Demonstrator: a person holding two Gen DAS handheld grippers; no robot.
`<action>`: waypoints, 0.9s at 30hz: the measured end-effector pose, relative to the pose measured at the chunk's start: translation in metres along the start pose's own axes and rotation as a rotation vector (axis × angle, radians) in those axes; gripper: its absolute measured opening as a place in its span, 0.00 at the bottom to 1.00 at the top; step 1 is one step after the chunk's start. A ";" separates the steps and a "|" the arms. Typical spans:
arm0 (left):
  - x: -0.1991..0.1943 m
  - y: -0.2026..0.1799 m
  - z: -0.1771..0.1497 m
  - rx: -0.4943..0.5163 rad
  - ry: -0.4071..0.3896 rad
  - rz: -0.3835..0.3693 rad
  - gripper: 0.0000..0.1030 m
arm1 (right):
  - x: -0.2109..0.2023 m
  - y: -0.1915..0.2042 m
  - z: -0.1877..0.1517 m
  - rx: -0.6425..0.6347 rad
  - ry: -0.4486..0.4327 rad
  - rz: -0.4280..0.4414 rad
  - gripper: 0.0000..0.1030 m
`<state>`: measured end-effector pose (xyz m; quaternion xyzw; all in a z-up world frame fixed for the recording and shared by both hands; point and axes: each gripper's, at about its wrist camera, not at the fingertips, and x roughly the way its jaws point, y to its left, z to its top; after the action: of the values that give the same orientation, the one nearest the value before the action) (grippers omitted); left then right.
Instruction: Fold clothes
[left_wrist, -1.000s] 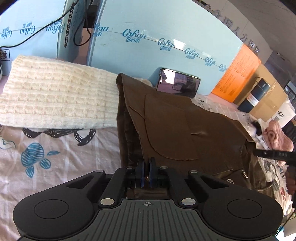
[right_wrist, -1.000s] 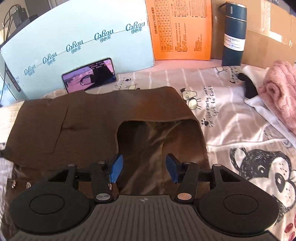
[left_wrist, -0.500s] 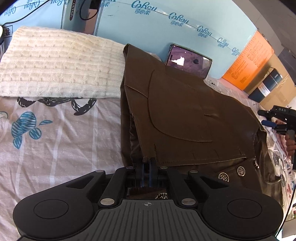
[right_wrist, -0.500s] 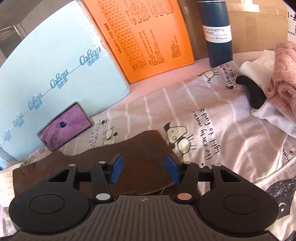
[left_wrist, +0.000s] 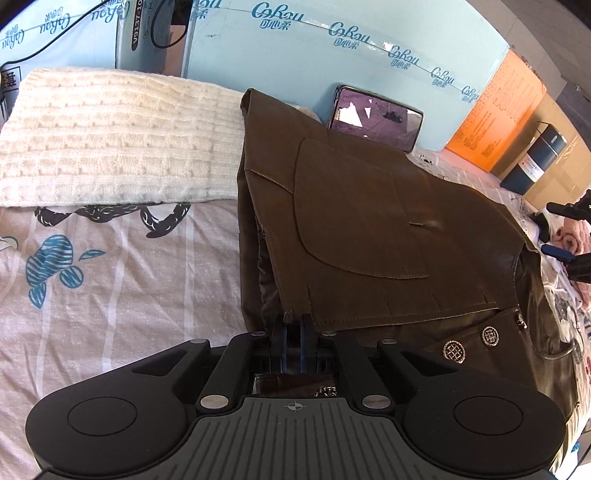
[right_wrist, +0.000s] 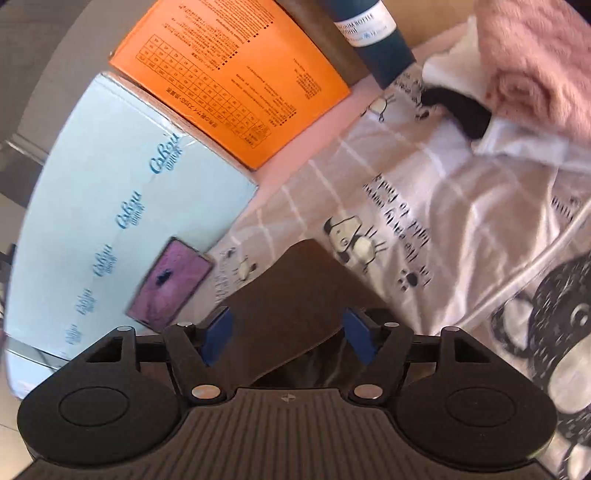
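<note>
Folded brown jacket (left_wrist: 369, 229) on a printed bedsheet (left_wrist: 110, 280), beside a cream knit sweater (left_wrist: 118, 136).

The left gripper (left_wrist: 294, 325) is clamped on the jacket's near hem; the right gripper (right_wrist: 290, 334) hovers with jaws apart over a far corner, holding nothing.

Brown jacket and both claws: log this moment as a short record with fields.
garment: brown jacket, folded over, lying on the printed bedsheet
left claw: shut on the jacket's near hem
right claw: open, blue pads either side of a jacket edge, not gripping
beside jacket: cream knit sweater, folded, on its left
behind jacket: phone leaning on the light blue box
far right: pink sweater, dark blue bottle, orange box
</note>
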<state>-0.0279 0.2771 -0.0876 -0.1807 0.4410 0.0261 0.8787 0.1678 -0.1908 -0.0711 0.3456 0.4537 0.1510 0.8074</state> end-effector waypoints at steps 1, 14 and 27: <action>0.000 0.000 0.000 -0.001 0.001 0.000 0.05 | 0.003 -0.003 0.001 0.030 0.002 0.009 0.64; 0.006 -0.016 0.000 0.033 0.014 -0.026 0.05 | 0.040 -0.030 0.029 0.128 -0.042 -0.092 0.49; -0.043 0.000 -0.014 0.000 -0.040 -0.012 0.53 | -0.026 -0.038 0.007 -0.248 -0.079 -0.300 0.67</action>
<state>-0.0647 0.2775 -0.0614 -0.1826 0.4225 0.0244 0.8874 0.1567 -0.2350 -0.0786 0.1777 0.4460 0.0700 0.8744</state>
